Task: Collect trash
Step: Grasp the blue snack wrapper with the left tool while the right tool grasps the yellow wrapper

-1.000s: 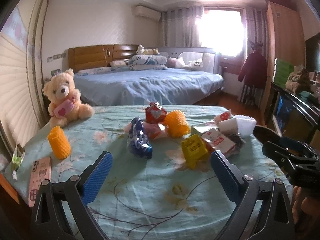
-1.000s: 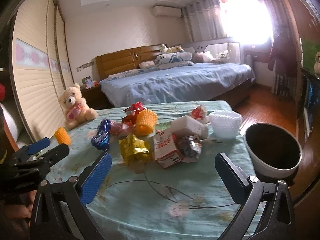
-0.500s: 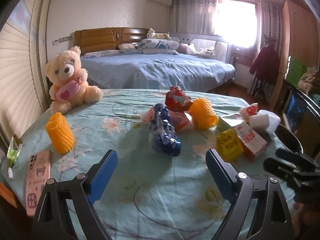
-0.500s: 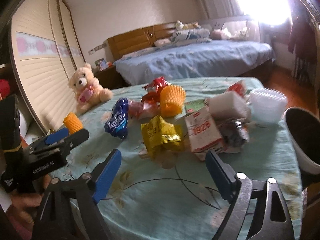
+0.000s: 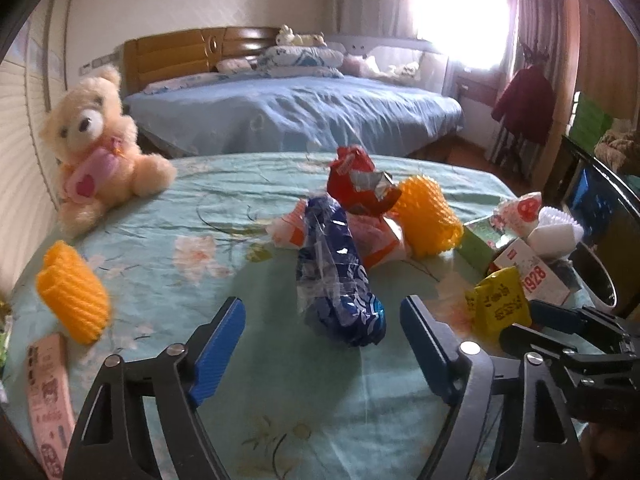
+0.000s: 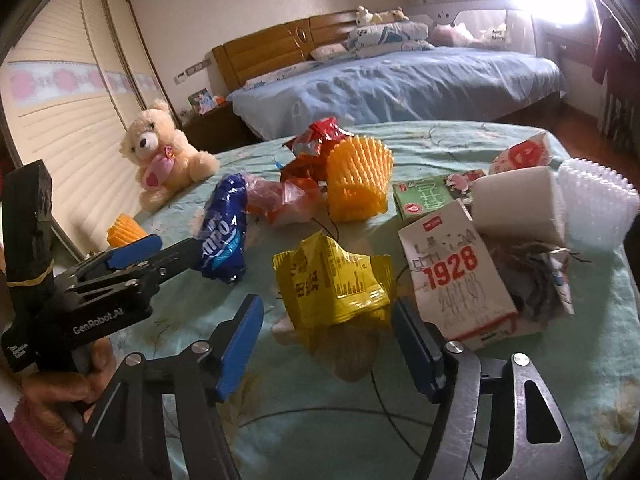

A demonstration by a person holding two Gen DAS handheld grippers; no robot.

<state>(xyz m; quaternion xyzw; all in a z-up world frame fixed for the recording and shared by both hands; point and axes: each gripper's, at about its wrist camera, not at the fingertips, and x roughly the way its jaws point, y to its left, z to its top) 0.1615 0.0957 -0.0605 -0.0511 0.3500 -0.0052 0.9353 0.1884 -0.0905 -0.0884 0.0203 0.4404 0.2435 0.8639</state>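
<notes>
Left gripper (image 5: 322, 344) before blue wrapper (image 5: 338, 276), long axis pointing away.

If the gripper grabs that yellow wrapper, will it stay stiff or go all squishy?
Probably squishy: the yellow wrapper is crinkled, creased film that already sags on the tablecloth. It looks torn open, so it is likely light. Its shiny surface might slip between the pads.
</notes>
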